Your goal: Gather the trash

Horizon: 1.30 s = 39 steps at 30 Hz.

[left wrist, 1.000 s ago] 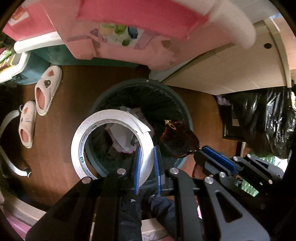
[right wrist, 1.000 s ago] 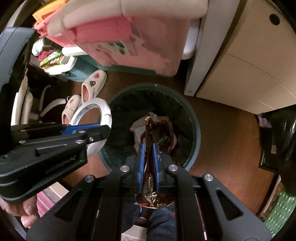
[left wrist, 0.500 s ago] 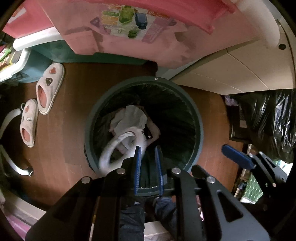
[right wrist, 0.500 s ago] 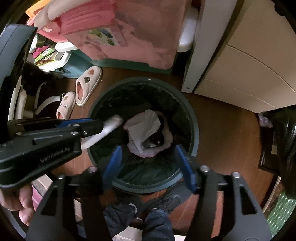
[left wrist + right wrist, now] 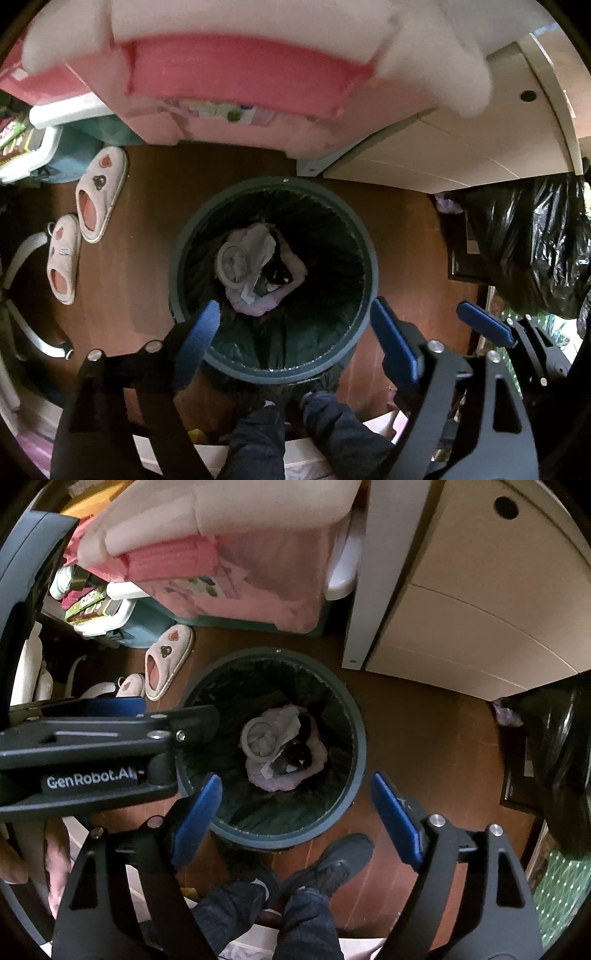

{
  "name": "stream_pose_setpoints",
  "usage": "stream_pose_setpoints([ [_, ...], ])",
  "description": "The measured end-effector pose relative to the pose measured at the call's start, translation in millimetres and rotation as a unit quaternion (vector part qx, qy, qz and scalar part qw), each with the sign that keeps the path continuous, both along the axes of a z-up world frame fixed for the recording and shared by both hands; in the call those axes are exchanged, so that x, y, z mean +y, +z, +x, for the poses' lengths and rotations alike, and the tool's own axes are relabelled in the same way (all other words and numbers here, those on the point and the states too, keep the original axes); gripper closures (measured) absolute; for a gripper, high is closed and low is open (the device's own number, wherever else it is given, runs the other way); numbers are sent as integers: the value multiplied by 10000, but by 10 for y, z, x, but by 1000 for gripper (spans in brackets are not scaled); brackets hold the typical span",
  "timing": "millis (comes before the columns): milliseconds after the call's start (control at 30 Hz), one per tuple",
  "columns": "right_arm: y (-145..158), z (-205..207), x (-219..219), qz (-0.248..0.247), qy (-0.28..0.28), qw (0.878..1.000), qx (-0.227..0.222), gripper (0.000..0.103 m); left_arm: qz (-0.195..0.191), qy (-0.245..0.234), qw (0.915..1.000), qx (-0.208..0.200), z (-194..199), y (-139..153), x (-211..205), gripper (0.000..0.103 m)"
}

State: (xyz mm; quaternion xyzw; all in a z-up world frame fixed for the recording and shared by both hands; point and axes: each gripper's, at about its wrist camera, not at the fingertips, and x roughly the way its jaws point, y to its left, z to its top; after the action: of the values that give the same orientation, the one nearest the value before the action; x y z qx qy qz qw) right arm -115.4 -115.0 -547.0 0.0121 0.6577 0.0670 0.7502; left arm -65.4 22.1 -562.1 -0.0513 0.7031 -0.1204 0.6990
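Observation:
A round grey-green trash bin (image 5: pixel 364 258) with a black liner stands on the wooden floor, also in the right wrist view (image 5: pixel 360 746). At its bottom lie a white tape roll (image 5: pixel 232 266) (image 5: pixel 260 742), crumpled tissue (image 5: pixel 258 240) and a dark brown wrapper (image 5: pixel 277 275) (image 5: pixel 299 757). My left gripper (image 5: pixel 295 341) is open and empty above the bin's near rim. My right gripper (image 5: pixel 295 819) is open and empty above the near rim too. The left gripper's body (image 5: pixel 92 746) crosses the right wrist view at left.
Two pink slippers (image 5: pixel 99 192) lie on the floor left of the bin. A pink storage box (image 5: pixel 240 85) and a beige cabinet (image 5: pixel 472 602) stand behind it. A black trash bag (image 5: pixel 532 240) sits at right. The person's shoes (image 5: pixel 325 867) stand near the bin.
Both grippers opened. The tape roll dropped from the left gripper and the brown wrapper from the right gripper; both now lie in the bin.

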Motion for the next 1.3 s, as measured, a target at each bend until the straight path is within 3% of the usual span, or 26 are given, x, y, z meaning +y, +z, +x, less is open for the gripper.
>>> stream_pose_setpoints([
  [333, 708, -134, -22, 126, -94, 9997, -164, 18, 140, -1, 9999, -51, -70, 647, -34, 5],
  [933, 2397, -329, -232, 283, -327, 9963, -745, 16, 296, -16, 9989, -354, -272, 2274, -99, 5],
  [1100, 2793, -392, -287, 295, -261, 9948, -935, 16, 456, -301, 9962, -679, -317, 2733, -225, 5],
  [1300, 3286, -411, -348, 357, -34, 9923, -1182, 16, 546, -279, 9935, -954, -302, 3275, -222, 5],
])
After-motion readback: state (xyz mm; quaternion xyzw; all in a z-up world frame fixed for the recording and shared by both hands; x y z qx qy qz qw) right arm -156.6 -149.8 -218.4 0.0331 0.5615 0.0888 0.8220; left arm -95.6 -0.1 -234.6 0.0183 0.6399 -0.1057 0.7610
